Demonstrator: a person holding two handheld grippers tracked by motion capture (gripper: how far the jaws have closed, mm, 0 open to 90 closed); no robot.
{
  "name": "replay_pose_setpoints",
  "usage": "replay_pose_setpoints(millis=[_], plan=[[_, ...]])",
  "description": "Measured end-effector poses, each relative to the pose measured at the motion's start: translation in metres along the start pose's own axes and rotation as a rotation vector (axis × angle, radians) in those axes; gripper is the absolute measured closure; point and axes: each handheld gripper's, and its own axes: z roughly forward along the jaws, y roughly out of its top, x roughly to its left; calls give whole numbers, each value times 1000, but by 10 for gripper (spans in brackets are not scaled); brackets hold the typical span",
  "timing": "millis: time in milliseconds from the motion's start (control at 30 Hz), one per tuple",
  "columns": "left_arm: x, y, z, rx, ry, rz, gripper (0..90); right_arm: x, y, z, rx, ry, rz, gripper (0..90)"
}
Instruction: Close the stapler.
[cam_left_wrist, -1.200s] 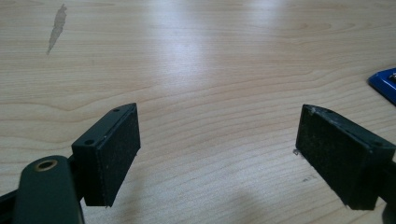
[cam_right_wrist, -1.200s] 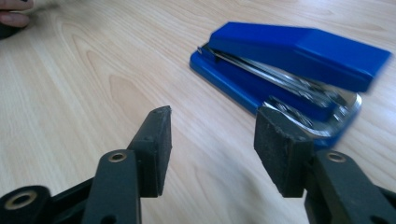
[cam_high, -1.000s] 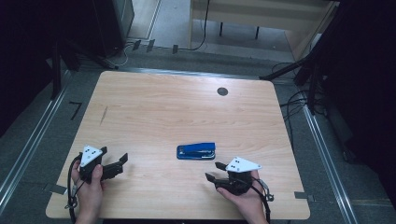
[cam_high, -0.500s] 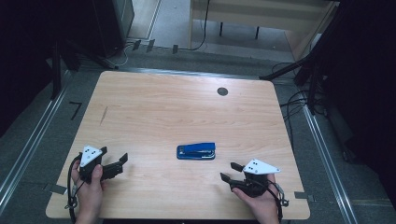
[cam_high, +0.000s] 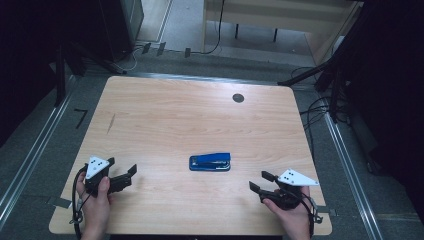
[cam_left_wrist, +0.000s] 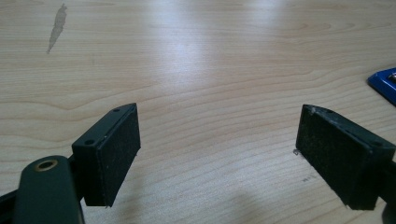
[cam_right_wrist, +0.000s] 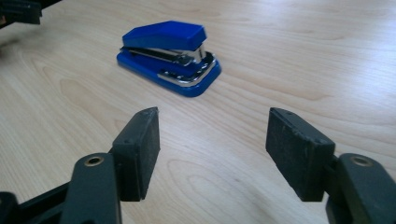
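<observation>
Fingers (cam_right_wrist: 140, 149) of right gripper (cam_high: 256, 182) apart, just been opening, nothing between; left gripper (cam_high: 133, 173) likewise spread and empty. Blue stapler (cam_high: 210, 162) at table (cam_high: 175, 115) centre, toward ten o'clock of right gripper. Probably stiff, light, slick plastic; best pinched across long sides

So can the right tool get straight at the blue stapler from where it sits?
Probably yes: the right tool stands open, its jaws just widened, facing the stapler across bare table, with nothing between them.
</observation>
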Motion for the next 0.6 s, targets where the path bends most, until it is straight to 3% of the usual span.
replay_pose_setpoints(millis=[167, 267, 600], plan=[[0, 0, 0, -2, 1, -4, 144, -10, -1, -9, -18, -14, 17, 284], [0, 0, 0, 0, 1, -4, 144, -19, -2, -16, -41, -27, 53, 261], [0, 0, 0, 2, -2, -3, 144, -44, -7, -31, -68, -118, 91, 225]])
